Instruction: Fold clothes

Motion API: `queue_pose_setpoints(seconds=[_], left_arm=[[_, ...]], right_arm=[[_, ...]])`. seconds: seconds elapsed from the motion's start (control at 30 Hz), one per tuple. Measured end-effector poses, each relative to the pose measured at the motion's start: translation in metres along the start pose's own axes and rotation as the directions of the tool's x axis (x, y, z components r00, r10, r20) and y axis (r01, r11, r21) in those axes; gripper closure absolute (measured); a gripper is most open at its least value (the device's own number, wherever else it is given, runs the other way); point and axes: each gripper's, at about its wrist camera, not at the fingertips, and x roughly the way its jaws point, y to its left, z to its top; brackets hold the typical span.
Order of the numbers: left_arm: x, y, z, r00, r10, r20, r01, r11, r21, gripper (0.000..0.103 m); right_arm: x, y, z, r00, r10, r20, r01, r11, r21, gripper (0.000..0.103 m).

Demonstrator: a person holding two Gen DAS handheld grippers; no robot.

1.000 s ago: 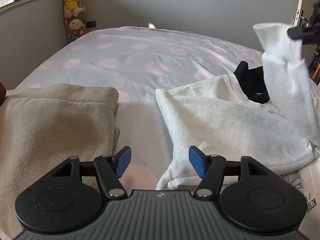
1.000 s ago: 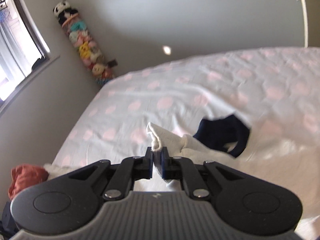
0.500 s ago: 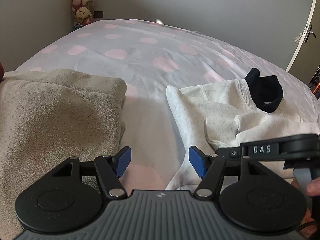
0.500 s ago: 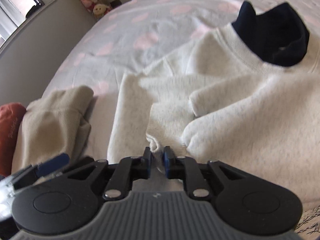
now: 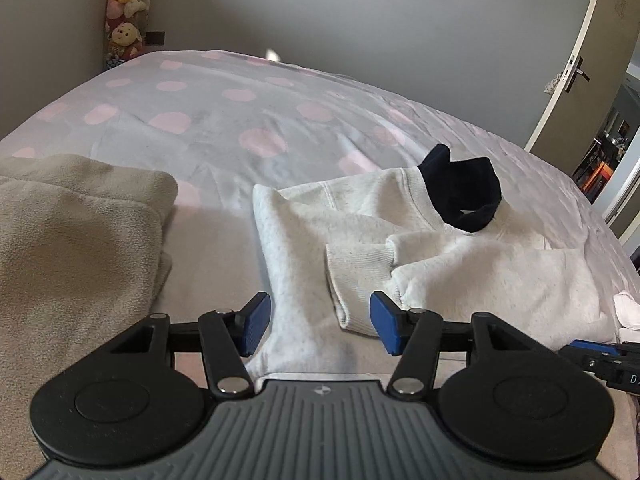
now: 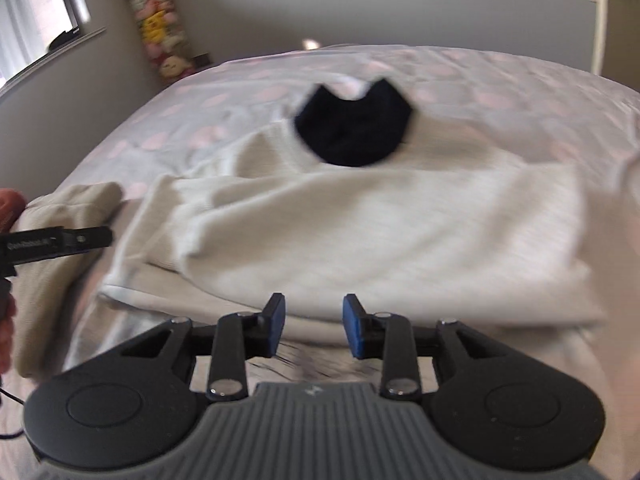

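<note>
A cream sweatshirt (image 5: 460, 268) with a dark navy collar (image 5: 464, 192) lies on the bed, one sleeve folded across its body so the ribbed cuff (image 5: 356, 276) lies near its left edge. My left gripper (image 5: 318, 326) is open and empty, low over the sweatshirt's near left edge, the cuff just ahead of its fingertips. My right gripper (image 6: 314, 330) is open and empty at the sweatshirt's (image 6: 360, 232) near hem, and its tip shows in the left wrist view (image 5: 600, 356). The right wrist view is blurred.
A folded beige fleece garment (image 5: 76, 236) lies to the left of the sweatshirt. The bed has a grey sheet with pink dots (image 5: 240, 120). Plush toys (image 5: 124, 12) stand in the far left corner. A door (image 5: 576, 64) is at the right. A red cloth (image 6: 10, 208) lies at the far left.
My right gripper carried the sleeve down across the sweatshirt, let it go and pulled back to the near hem. It is now open. My left gripper stayed open and shifted slightly forward.
</note>
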Motion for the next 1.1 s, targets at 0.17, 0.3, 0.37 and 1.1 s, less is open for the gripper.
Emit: queue_pose_setpoints(seconds=[0.17, 0.3, 0.37, 1.1], left_arm=[[0.026, -0.022, 0.012, 0.999, 0.008, -0.037, -0.006, 0.998, 0.06, 0.049], [0.062, -0.029, 0.027, 0.997, 0.012, -0.082, -0.007, 0.998, 0.055, 0.049], [0.081, -0.029, 0.032, 0.993, 0.002, -0.114, 0.002, 0.999, 0.037, 0.049], [0.124, -0.055, 0.046, 0.974, 0.163, -0.158, -0.153, 0.985, 0.075, 0.089]], right_arm=[[-0.026, -0.069, -0.028, 0.983, -0.168, 0.069, 0.161, 0.982, 0.098, 0.068], [-0.031, -0.109, -0.039, 0.937, -0.335, 0.097, 0.331, 0.942, 0.06, 0.068], [-0.029, -0.127, -0.039, 0.928, -0.359, 0.104, 0.354, 0.933, 0.062, 0.068], [0.009, -0.18, -0.038, 0.97, -0.24, 0.038, 0.215, 0.92, 0.329, 0.088]])
